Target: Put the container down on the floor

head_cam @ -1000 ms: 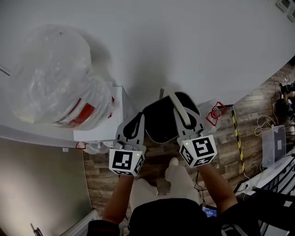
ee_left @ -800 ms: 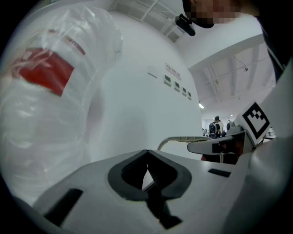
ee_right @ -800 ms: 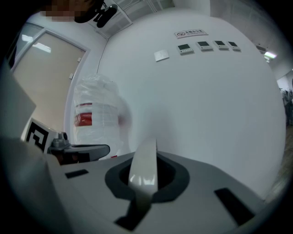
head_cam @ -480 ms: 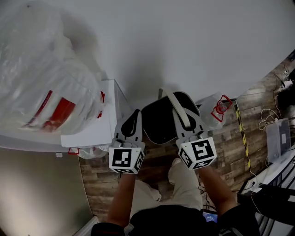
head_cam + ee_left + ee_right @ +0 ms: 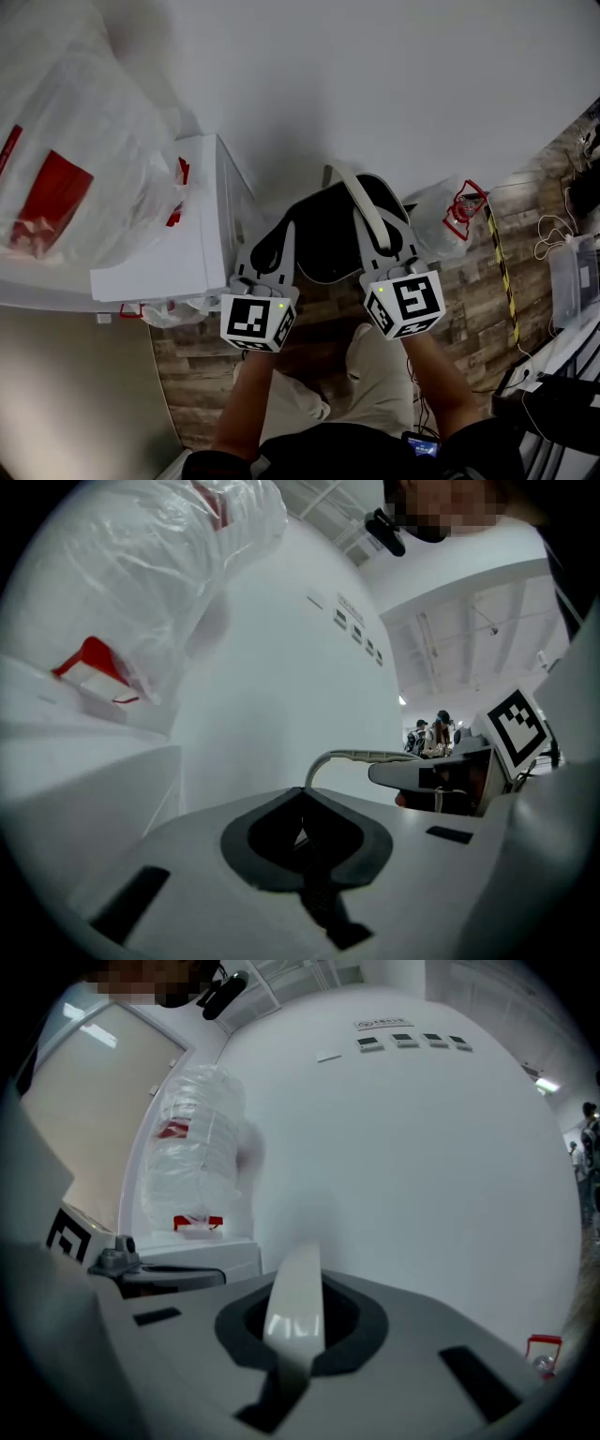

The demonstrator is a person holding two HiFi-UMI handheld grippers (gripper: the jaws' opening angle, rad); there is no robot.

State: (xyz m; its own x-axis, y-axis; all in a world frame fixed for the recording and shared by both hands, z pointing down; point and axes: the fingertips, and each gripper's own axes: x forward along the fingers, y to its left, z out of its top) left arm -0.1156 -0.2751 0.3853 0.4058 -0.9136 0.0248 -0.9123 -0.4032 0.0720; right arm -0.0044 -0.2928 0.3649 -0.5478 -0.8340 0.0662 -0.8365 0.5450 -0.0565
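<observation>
Wood-plank floor (image 5: 487, 281) meets a white wall (image 5: 375, 84). The dark container (image 5: 323, 234) hangs between a bag-topped white cabinet (image 5: 187, 253) and a clear bag (image 5: 441, 220). The right hand-held gripper (image 5: 382, 242) is clamped on its pale handle (image 5: 366, 211), and the left hand-held gripper (image 5: 272, 246) is closed on its rim.

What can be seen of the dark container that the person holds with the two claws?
The container is dark, almost black, rounded, with a matte plastic look. A pale grey strip handle arches over it. The right claw is shut on this handle; the left claw, jaws together, seems to pinch its left rim. It hangs before a white wall, beside a white cabinet, above the wooden floor; whether it touches the floor cannot be seen.
</observation>
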